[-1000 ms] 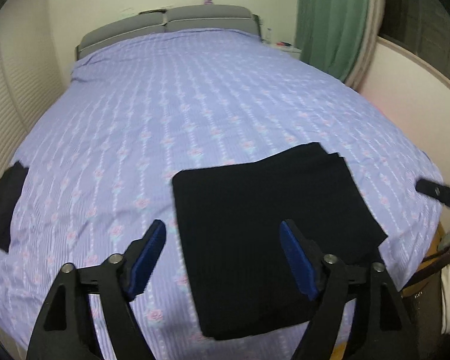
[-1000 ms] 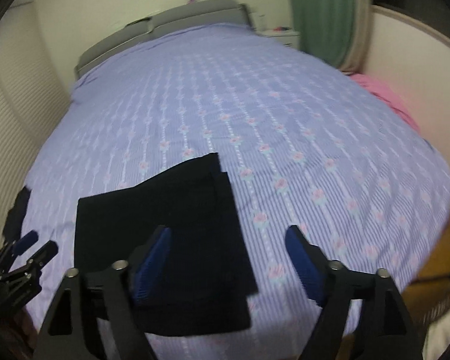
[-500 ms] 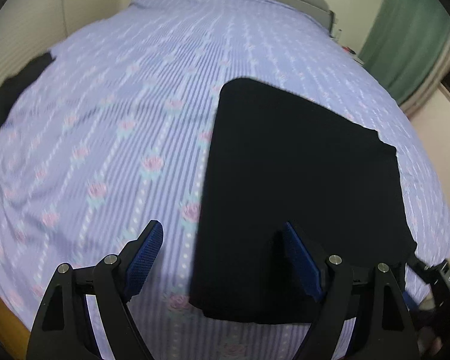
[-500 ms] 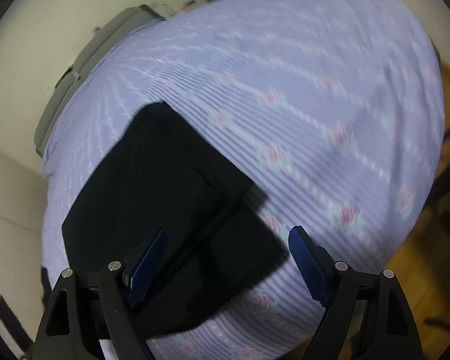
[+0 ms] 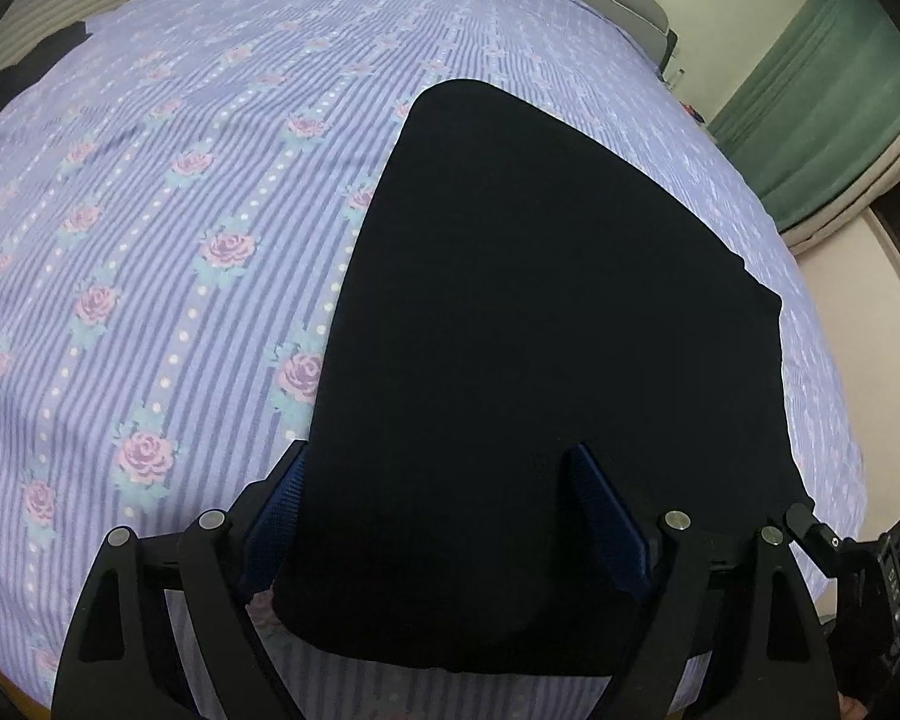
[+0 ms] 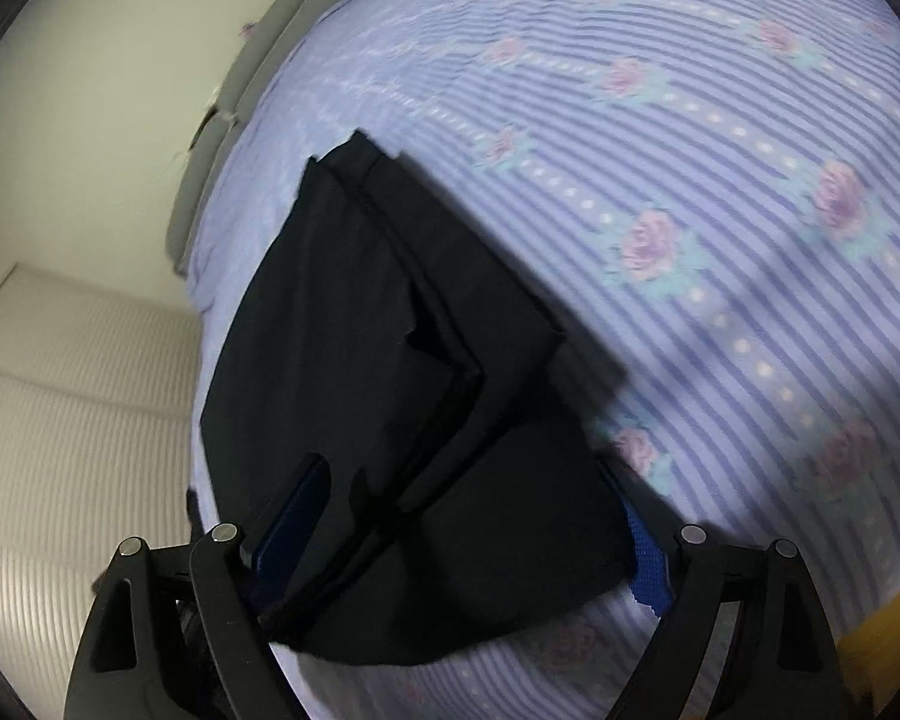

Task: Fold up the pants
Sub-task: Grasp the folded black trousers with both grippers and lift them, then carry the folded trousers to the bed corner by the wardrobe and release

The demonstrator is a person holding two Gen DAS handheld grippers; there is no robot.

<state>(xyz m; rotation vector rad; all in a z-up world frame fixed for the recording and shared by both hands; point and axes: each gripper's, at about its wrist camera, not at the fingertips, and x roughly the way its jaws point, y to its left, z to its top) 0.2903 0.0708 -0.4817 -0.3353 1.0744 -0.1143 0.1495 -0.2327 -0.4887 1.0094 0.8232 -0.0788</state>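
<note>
Pretty dim indoor light, soft shadows. Right wrist view is motion-blurred, and the fisheye bends the edges hard, dark corners.

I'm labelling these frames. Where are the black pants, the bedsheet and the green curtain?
black pants [image 5: 540, 330]: left wrist view, middle of the folded cloth.
bedsheet [image 5: 180, 210]: left wrist view, bare striped part.
green curtain [image 5: 822, 102]: left wrist view, its folds.

Matt black cloth pants [image 5: 546, 324] on striped, rose-printed cotton bedsheet [image 5: 168, 228]

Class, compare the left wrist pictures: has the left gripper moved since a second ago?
Yes. The left gripper has come down toward the bedsheet; its open jaws now straddle the near left corner of the folded pants.
</note>
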